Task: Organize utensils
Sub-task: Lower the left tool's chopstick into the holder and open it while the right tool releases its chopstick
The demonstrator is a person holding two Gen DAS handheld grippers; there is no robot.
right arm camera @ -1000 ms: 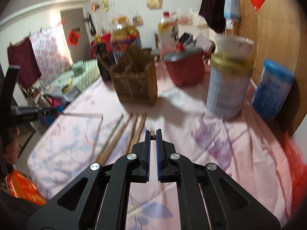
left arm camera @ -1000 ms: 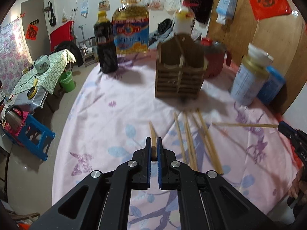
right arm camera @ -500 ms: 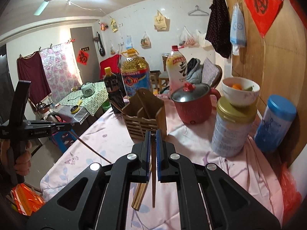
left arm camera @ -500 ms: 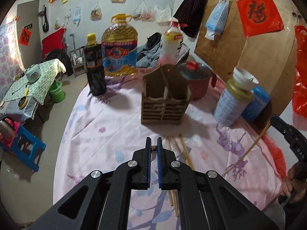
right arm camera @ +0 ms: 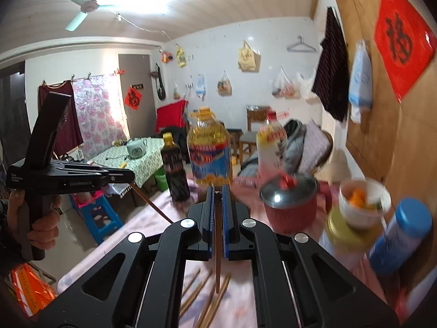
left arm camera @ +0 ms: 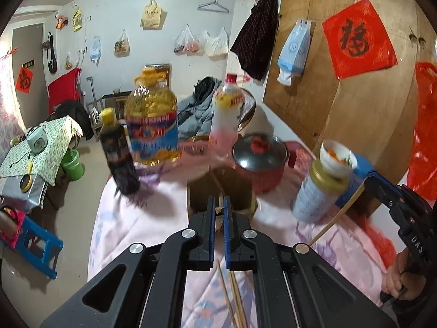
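The left gripper (left arm camera: 217,205) clamps one chopstick (left arm camera: 218,191) above the wooden holder (left arm camera: 237,188); the right gripper (right arm camera: 217,195) clamps another chopstick (right arm camera: 218,259). Loose chopsticks (right arm camera: 210,298) lie on the tablecloth (left arm camera: 142,218) in front of that holder.

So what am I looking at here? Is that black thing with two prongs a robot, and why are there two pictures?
No robot: a person holds a two-finger gripper in each hand, with a camera on each, looking along its fingers. One picture is from the left gripper, the other from the right gripper. Each also catches the other at its edge, held in a hand. Both are shut on one chopstick each: the left's, the right's. Below is a table under a pink flowered cloth, with loose chopsticks, a wooden utensil holder, a red pot, bottles and tins.
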